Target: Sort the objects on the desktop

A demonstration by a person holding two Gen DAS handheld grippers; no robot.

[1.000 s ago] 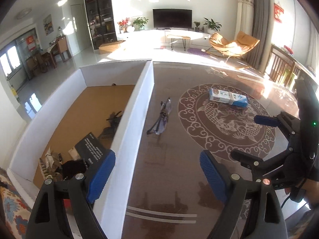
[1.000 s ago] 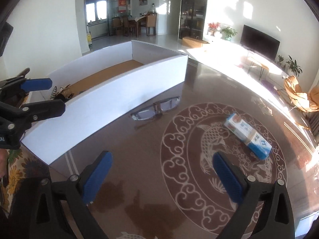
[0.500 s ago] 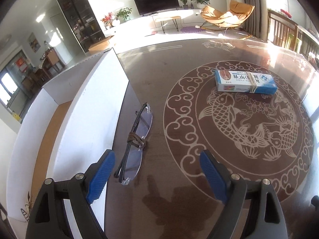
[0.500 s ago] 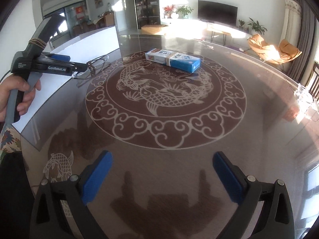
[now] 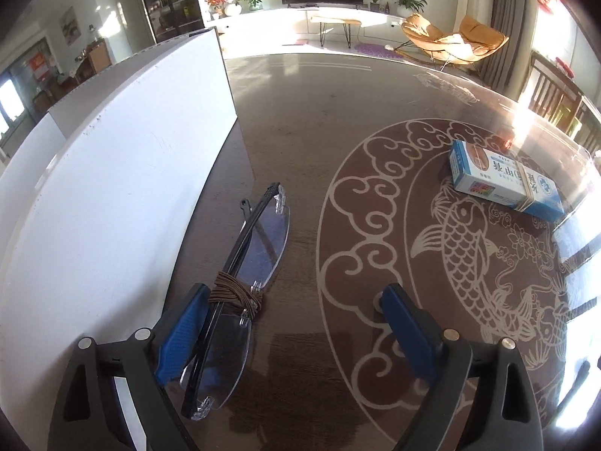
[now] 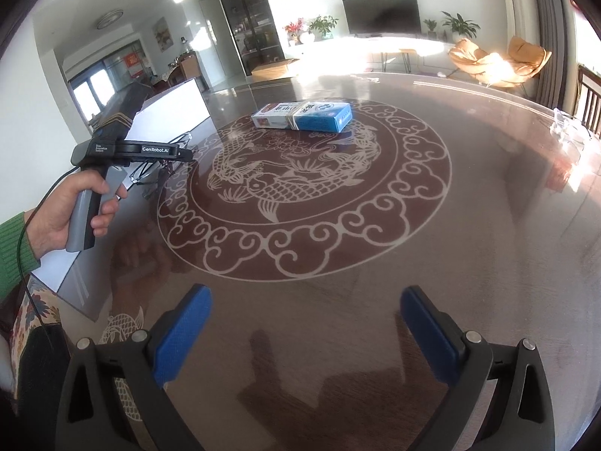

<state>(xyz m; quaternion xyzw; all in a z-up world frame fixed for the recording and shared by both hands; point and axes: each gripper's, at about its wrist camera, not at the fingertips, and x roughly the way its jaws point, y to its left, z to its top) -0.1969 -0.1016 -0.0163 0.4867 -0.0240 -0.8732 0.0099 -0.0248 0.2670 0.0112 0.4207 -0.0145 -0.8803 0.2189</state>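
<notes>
A pair of rimless glasses [image 5: 240, 285], folded and bound with brown cord, lies on the table beside the white box wall [image 5: 112, 203]. My left gripper [image 5: 296, 327] is open and low over the table; its left finger touches the glasses near the cord, and the near lens lies between the fingers. A blue and white carton [image 5: 503, 182] lies to the right on the fish pattern. My right gripper [image 6: 304, 334] is open and empty over the table's near side. From there I see the carton [image 6: 304, 115], the left gripper [image 6: 150, 150] and the glasses [image 6: 144, 173] under it.
The white box [image 6: 169, 112] stands along the table's left side. The brown table [image 6: 469, 225] carries a round fish pattern. A clear plastic item [image 6: 567, 127] lies near the far right edge. A hand in a green sleeve [image 6: 67, 218] holds the left gripper.
My left gripper has moved forward and down from above the box to the glasses, which now lie between its fingers. My right gripper swung right, toward the carton and table middle.
</notes>
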